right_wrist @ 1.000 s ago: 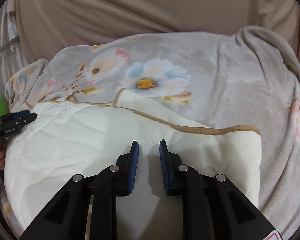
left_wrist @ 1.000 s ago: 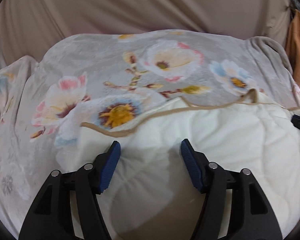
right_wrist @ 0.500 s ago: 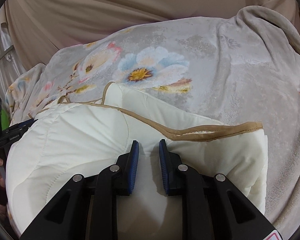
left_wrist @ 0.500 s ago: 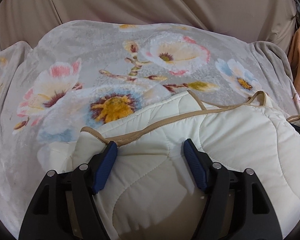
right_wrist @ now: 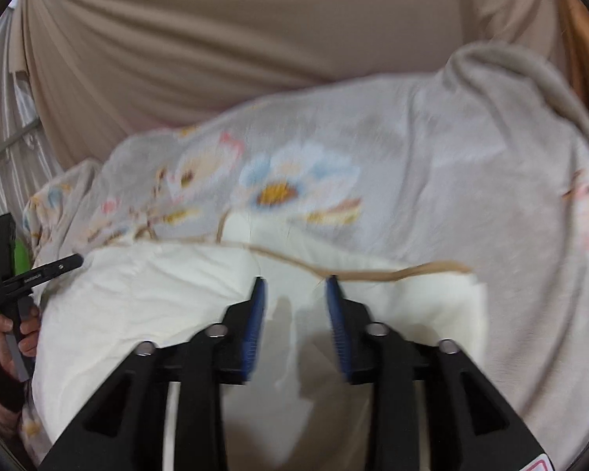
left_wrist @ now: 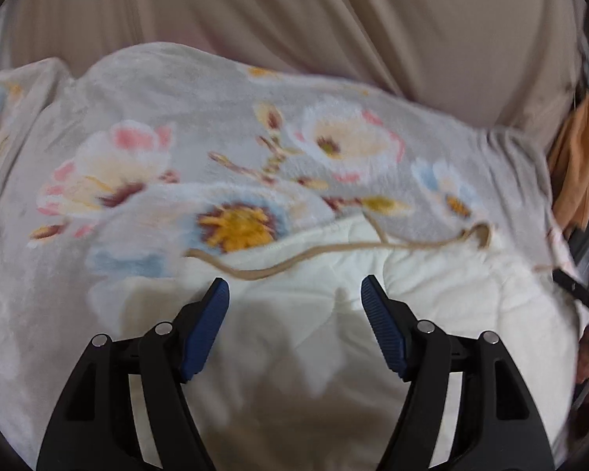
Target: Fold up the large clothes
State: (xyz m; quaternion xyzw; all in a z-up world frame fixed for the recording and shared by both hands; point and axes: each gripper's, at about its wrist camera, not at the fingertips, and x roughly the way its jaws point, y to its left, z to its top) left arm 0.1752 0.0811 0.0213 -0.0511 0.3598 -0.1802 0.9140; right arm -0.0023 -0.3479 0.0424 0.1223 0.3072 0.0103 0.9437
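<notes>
Over the cream quilt (right_wrist: 169, 294), right gripper (right_wrist: 294, 294) is opening, left gripper (left_wrist: 294, 294) spread and empty, so the freed fold may spring back across the blanket (left_wrist: 176, 117).

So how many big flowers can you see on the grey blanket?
4 in the left wrist view: a pink one at left, a blue-edged yellow-centred one by the cream quilt, a cream-pink one farther back, a small blue one at right. Folds may hide more.

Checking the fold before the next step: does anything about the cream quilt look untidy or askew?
Yes. The cream quilt sits puffed, and its tan trim wanders in a wavy line, looping at the far corner, rather than lying straight over the floral blanket. The layers look misaligned. Both frames are blurred, so finer flaws cannot be judged.
</notes>
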